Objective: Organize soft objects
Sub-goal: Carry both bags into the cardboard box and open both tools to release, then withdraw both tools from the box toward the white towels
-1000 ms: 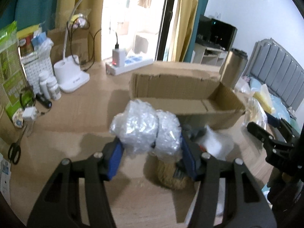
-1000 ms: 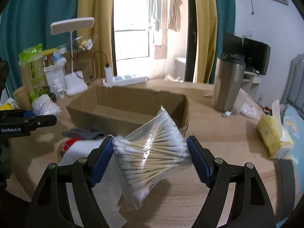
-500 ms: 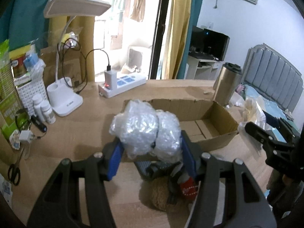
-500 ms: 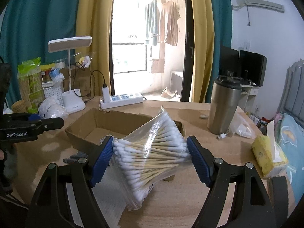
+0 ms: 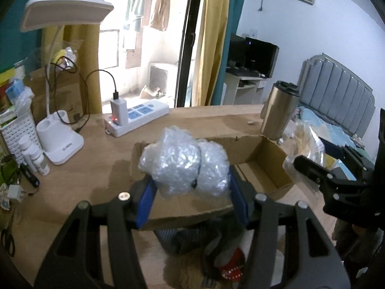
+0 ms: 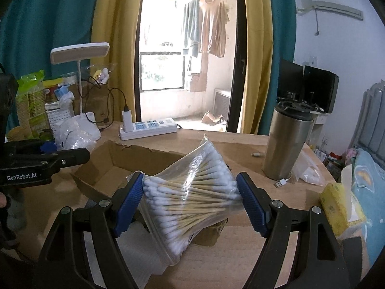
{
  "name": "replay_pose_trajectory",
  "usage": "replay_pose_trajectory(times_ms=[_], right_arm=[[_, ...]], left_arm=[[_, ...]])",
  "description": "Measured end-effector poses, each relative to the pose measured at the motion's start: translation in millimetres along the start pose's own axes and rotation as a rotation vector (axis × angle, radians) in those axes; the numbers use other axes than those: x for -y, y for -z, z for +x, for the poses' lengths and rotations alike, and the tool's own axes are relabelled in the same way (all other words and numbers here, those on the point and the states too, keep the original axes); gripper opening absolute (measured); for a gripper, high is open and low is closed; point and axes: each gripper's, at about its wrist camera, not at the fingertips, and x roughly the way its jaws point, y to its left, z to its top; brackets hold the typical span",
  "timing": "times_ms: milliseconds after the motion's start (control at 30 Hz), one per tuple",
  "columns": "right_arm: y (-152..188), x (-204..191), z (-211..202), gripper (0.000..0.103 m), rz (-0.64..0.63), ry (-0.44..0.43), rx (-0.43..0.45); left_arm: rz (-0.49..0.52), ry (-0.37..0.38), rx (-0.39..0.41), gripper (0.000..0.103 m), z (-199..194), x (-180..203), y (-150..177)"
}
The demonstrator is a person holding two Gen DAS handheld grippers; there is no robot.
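Note:
My left gripper (image 5: 191, 190) is shut on a wad of bubble wrap (image 5: 184, 165) and holds it above the near wall of an open cardboard box (image 5: 264, 159). My right gripper (image 6: 191, 196) is shut on a clear bag of cotton swabs (image 6: 192, 197), held above the box's (image 6: 115, 161) right end. The left gripper and its bubble wrap (image 6: 72, 138) show at the left of the right wrist view. The right gripper's black finger (image 5: 315, 171) shows at the right of the left wrist view. A dark cloth (image 5: 187, 238) and a red-and-white item (image 5: 231, 265) lie below the left gripper.
A steel tumbler (image 6: 287, 142) stands right of the box. A white power strip (image 5: 137, 118), desk lamp (image 5: 61, 142), white basket (image 5: 16, 130) and small bottles (image 5: 36, 155) stand at the back left. A yellow tissue pack (image 6: 339, 207) lies at the right. White sheet (image 6: 139, 252) lies under the right gripper.
Both grippers have risen with their loads and moved toward the box; the box interior now shows from above. Neither grip has changed.

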Motion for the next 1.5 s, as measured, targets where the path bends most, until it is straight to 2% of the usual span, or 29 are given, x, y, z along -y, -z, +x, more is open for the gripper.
replay_pose_trajectory(times_ms=[500,833,900,1033,1067,1133,1233,1500], right_arm=[[-2.8,17.9,50.5,0.081,0.020,-0.043,-0.022],[2.7,17.6,74.1,0.081,0.035,-0.080,-0.078],[2.6,17.9,75.8,0.081,0.036,-0.080,-0.080],[3.2,16.9,79.6,0.082,0.027,-0.084,-0.097],[3.3,17.0,80.5,0.082,0.030,-0.086,-0.102],[1.3,16.2,78.8,0.082,0.036,-0.085,-0.102],[-1.6,15.0,72.9,0.090,0.031,-0.074,-0.090],[-8.1,11.4,57.4,0.091,0.011,-0.043,-0.086]], left_arm=[[-0.010,-0.013,-0.105,0.057,54.4,-0.4,-1.4],[-0.026,-0.016,-0.171,0.059,78.8,0.6,3.6],[-0.026,-0.014,-0.171,0.062,79.0,0.3,3.7],[-0.040,-0.004,-0.146,0.078,72.6,-1.6,1.7],[-0.045,-0.001,-0.139,0.079,70.5,-2.7,1.0],[-0.057,0.000,-0.131,0.080,66.3,-4.8,1.1],[-0.065,-0.012,-0.131,0.080,61.5,-6.3,0.6],[-0.094,-0.015,-0.070,0.080,33.9,-11.3,1.9]])
